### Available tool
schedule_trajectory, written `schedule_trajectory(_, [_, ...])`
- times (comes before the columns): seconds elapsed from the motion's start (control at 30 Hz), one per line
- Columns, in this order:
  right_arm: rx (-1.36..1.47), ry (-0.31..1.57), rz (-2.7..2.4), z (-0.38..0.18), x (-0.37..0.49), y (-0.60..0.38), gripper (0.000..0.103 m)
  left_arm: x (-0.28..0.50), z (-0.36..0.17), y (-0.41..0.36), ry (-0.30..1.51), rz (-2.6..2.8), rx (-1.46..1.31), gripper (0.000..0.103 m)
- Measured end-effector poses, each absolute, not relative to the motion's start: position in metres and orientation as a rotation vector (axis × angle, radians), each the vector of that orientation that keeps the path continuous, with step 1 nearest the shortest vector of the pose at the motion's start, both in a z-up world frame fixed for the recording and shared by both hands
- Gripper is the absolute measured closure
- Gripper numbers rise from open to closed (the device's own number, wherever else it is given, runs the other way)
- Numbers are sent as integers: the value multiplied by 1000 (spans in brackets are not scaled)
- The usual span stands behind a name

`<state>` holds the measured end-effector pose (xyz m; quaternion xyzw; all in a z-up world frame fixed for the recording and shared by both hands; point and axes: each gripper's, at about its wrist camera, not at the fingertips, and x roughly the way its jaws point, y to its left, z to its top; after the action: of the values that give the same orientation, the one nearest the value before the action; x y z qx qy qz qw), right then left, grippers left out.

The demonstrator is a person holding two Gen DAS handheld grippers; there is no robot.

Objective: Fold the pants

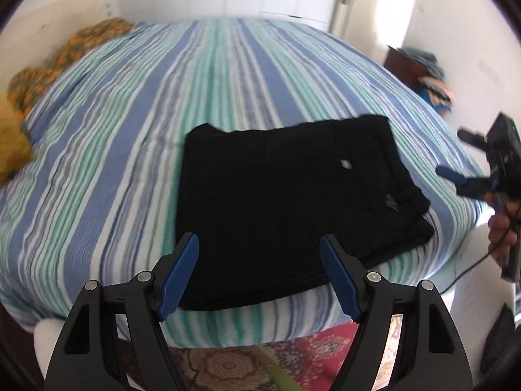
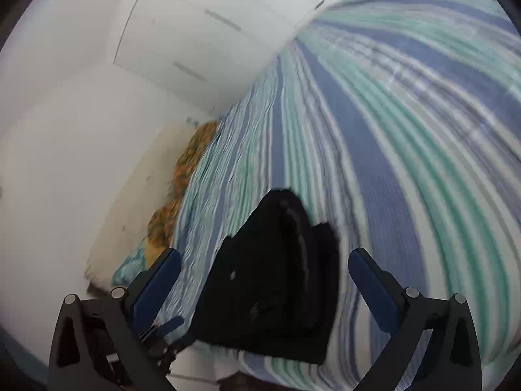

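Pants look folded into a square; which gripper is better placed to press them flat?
Probably left. The left gripper faces the black pants squarely at their near edge, jaws open. The right gripper sits off to the side, tilted.

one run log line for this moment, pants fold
pants: folded, flat near bed edge | left claw: open, empty, above pants | right claw: open, empty, off to side | contact: none
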<state>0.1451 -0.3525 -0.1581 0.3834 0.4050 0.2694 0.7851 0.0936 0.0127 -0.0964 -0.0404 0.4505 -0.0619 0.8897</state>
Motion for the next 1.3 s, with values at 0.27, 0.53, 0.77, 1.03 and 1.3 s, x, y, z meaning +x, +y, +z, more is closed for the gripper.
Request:
schedule_trajectory(0.27, [579, 1210, 755, -181, 202, -295, 40, 72, -102, 69, 888, 6, -231, 25])
schedule_trajectory(0.53, [313, 1294, 725, -196, 216, -263, 87, 67, -112, 74, 908, 11, -282, 25])
schedule_trajectory(0.77, [294, 1224, 767, -167, 184, -273, 96, 65, -113, 73, 914, -5, -281, 24])
schedule_trajectory(1.03, [310, 1246, 621, -190, 177, -285, 77, 78, -112, 49, 958, 12, -158, 24])
schedule_trajectory(1.3, [63, 997, 512, -103, 181, -266, 57, 87, -116, 43, 991, 41, -107, 24])
